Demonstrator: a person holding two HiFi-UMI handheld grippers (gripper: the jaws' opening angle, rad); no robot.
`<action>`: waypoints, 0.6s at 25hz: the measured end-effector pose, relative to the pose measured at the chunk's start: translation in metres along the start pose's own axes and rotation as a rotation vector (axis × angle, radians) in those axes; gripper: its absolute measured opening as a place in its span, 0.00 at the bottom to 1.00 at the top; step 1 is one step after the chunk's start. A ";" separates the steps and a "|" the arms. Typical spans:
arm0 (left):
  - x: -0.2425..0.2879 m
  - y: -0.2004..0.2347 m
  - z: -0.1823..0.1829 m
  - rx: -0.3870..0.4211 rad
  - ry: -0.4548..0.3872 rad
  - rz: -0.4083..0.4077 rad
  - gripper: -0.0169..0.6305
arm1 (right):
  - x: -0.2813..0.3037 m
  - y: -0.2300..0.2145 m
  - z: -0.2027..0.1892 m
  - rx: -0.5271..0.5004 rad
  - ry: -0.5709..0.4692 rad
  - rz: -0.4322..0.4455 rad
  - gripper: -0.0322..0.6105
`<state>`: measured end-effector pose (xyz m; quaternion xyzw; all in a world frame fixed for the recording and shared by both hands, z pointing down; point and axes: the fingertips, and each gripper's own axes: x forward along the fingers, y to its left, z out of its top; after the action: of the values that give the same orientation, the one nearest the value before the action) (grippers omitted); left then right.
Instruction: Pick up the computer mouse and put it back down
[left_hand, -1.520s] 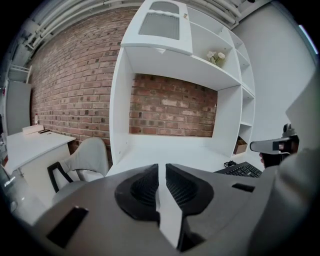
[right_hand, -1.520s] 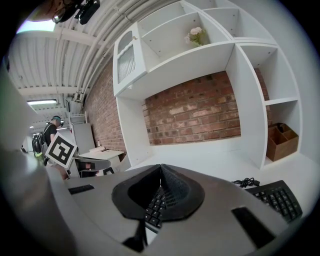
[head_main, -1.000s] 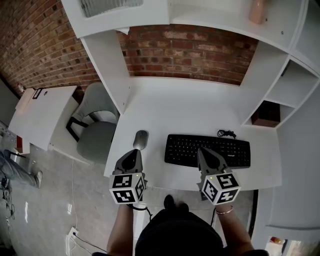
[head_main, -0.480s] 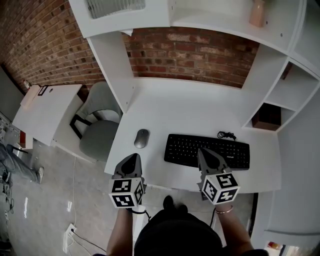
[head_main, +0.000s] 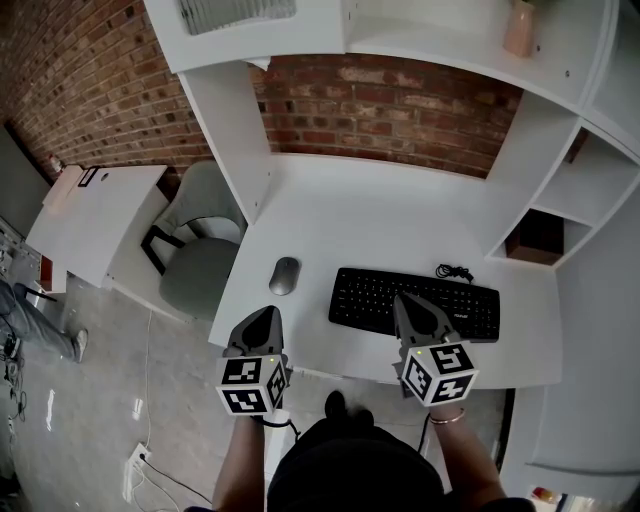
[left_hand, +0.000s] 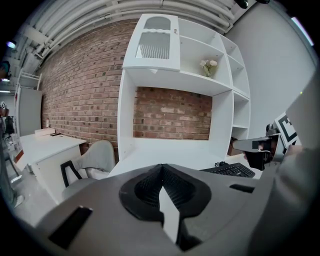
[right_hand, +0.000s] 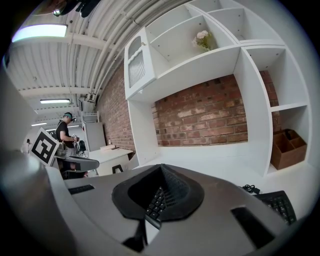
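The grey computer mouse lies on the white desk, left of the black keyboard. My left gripper hovers at the desk's front edge, just short of the mouse and not touching it, shut with nothing in it. In the left gripper view the jaws meet at the tip and hide the mouse; the keyboard shows at the right. My right gripper hangs over the keyboard's near edge, shut and empty. In the right gripper view its closed tip covers the keyboard.
A grey chair stands left of the desk, beside a white side table. A coiled black cable lies behind the keyboard. A brown box sits in the right shelf. A person stands far off.
My left gripper has drawn slightly back from the mouse toward the desk's front edge. The right gripper and the mouse have stayed put.
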<state>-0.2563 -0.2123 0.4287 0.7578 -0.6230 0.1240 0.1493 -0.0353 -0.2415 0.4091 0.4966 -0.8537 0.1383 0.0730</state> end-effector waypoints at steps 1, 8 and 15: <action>0.000 0.000 0.000 -0.001 0.000 0.001 0.04 | 0.001 -0.001 0.000 0.000 0.001 0.000 0.06; 0.003 -0.001 0.000 0.005 0.007 -0.003 0.04 | 0.003 0.000 0.000 0.001 0.005 0.006 0.06; 0.006 -0.005 0.002 0.004 0.005 -0.008 0.04 | 0.007 0.001 0.001 -0.002 0.008 0.020 0.06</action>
<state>-0.2499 -0.2173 0.4289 0.7602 -0.6193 0.1265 0.1500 -0.0394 -0.2471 0.4097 0.4876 -0.8585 0.1399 0.0755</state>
